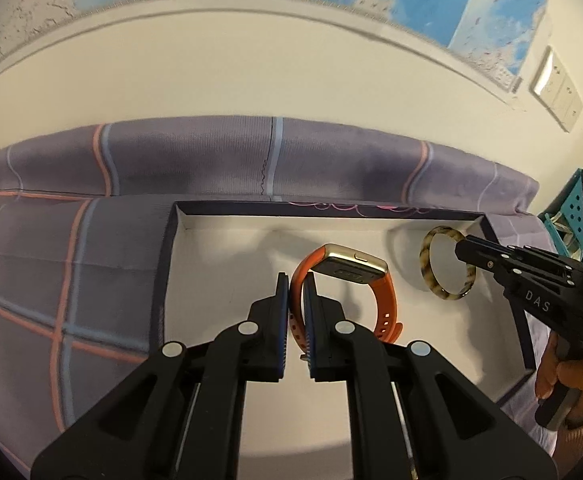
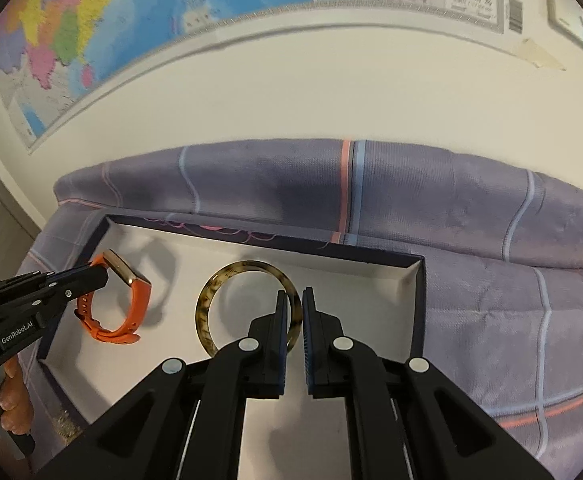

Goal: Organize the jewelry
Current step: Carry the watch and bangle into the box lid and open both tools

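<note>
At the far left lies the purple checked cloth (image 1: 71, 264) that covers the surface, with a thick fold of it standing along the wall behind. On it sits the shallow box (image 1: 171, 240) with dark walls and a white floor.

My left gripper (image 1: 296, 280) is closed on the orange watch (image 1: 343, 280). The pads press one side of the strap, low near the buckle end. The watch is over the middle of the box, held on edge, so the strap makes an upright loop. Its gold case sits at the top of the loop and faces away from me and a little right. The long axis of the strap runs up from my fingers to the case. I cannot tell if the bottom of the strap touches the floor.

To the right of the watch is the brown mottled bangle (image 2: 247, 312), in the right part of the box, near the right wall. My right gripper (image 2: 296, 296) is closed on its right rim, with the fingers narrow around it. The ring stands almost upright, and its open face looks toward me.

The two pieces are apart, with bare white floor between them. Nothing else lies in the box. On the wall above hangs a coloured map (image 2: 131, 20), and a white switch plate (image 1: 555, 88) is at the right.
</note>
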